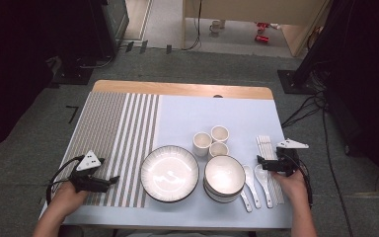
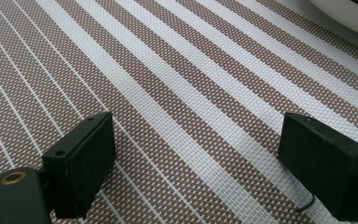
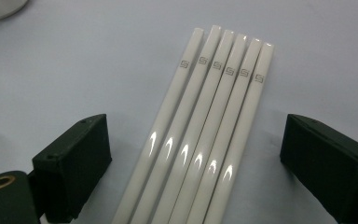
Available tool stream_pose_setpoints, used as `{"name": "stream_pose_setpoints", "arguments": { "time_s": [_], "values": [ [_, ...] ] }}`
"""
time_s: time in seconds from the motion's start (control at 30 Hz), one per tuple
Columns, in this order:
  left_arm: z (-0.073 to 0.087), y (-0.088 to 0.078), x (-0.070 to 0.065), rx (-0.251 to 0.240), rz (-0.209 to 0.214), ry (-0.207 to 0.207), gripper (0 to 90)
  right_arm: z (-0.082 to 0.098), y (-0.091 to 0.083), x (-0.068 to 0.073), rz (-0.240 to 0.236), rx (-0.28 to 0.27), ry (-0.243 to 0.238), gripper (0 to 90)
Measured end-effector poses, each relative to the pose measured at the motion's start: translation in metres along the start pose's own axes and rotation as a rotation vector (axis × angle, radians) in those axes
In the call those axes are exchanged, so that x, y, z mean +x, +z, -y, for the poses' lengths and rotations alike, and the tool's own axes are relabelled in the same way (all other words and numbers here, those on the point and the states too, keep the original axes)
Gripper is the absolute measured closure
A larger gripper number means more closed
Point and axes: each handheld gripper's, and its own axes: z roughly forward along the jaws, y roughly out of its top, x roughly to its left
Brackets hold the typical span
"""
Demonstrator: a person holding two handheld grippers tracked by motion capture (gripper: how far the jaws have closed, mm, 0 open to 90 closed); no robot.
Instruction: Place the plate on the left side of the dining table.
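My left gripper [image 1: 112, 179] rests low over the brown-and-white striped placemat [image 1: 118, 128] at the table's left. In the left gripper view it [image 2: 196, 154] stands open, with only the weave of the placemat [image 2: 177, 93] between its jaws. My right gripper [image 1: 261, 162] hovers at the right over a row of several white chopsticks [image 1: 265, 145]. The right gripper view has it [image 3: 196, 140] open, with the chopsticks [image 3: 205, 121] lying side by side between the jaws and clear of both pads.
A large white plate [image 1: 169, 173] sits centre front, with its rim [image 2: 349, 14] just beyond my left gripper. Stacked bowls [image 1: 224, 177], three small cups [image 1: 211, 142] and two white spoons [image 1: 255, 183] stand between the plate and the chopsticks. A pale blue mat [image 1: 212, 113] covers the right side.
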Motion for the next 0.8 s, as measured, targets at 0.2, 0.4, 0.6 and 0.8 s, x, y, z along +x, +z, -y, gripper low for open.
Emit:
{"name": "stream_pose_setpoints", "arguments": {
  "time_s": [0.2, 0.4, 0.6, 0.8],
  "values": [
    [-0.0001, 0.0000, -0.0001, 0.001, 0.000, 0.000, 11.0, 0.0000, 0.0000, 0.0001, 0.000, 0.000, 0.000, 8.2],
    [-0.0003, 0.0005, -0.0006, 0.000, -0.003, -0.005, 10.6, -0.0001, 0.0001, -0.0001, 0.000, 0.000, 0.000, 8.2],
    [-0.0004, 0.0004, -0.0007, 0.000, -0.004, -0.005, 10.6, -0.0001, 0.0000, 0.0000, 0.000, 0.000, 0.000, 8.2],
    [-0.0003, 0.0003, -0.0009, 0.000, -0.006, -0.003, 10.6, -0.0010, 0.0001, -0.0002, 0.001, 0.004, 0.012, 8.5]
  ]
}}
